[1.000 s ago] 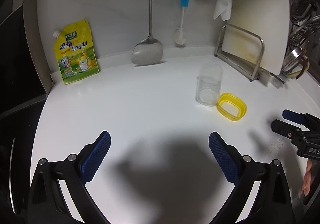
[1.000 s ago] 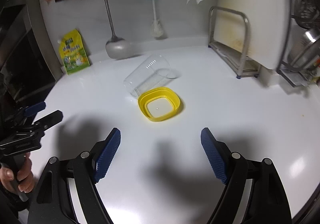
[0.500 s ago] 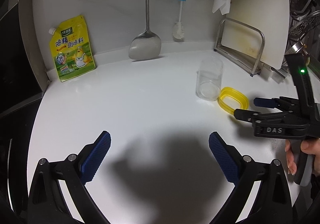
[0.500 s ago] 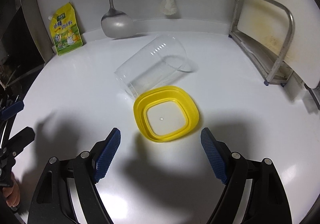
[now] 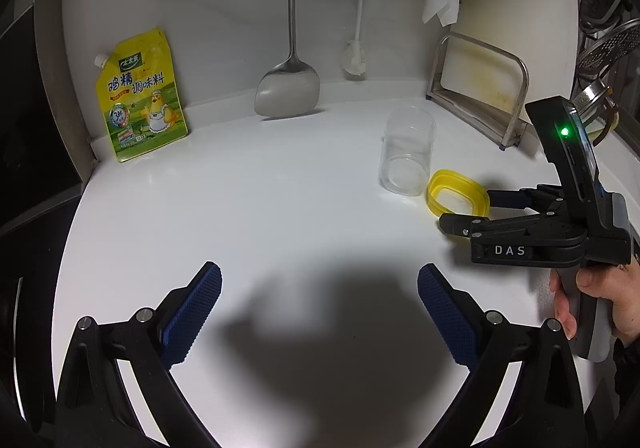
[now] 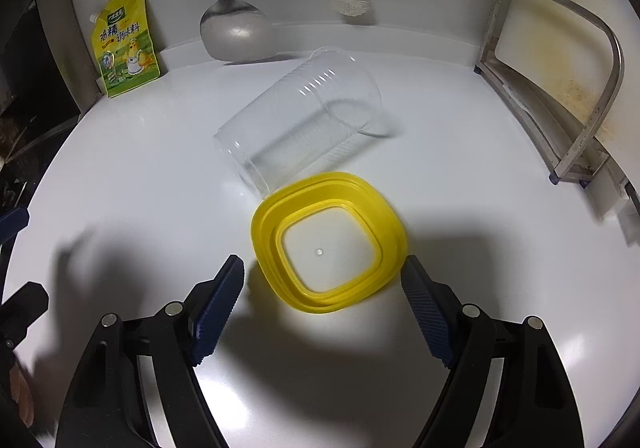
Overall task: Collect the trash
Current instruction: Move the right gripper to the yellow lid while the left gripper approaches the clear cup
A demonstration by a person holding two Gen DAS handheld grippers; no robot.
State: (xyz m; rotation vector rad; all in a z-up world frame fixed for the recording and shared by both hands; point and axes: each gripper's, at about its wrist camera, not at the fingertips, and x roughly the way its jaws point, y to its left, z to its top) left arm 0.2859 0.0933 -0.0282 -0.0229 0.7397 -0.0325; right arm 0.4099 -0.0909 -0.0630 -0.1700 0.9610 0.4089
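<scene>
The right gripper [image 6: 322, 284] has its fingers [image 6: 218, 294] wide but closing, one on each side of the yellow lid [image 6: 328, 242], not yet pressing it. The lid lies flat near the right edge of the surface [image 5: 260, 208], touching or just beside a clear cup [image 6: 300, 120] tipped on its side. The left gripper [image 5: 320, 312] hovers over bare surface near the front edge, fingers wide and empty. Nothing looks collected yet: lid and cup are both still out, and no bin is in view. A yellow pouch [image 5: 140, 96] leans at the back left corner.
</scene>
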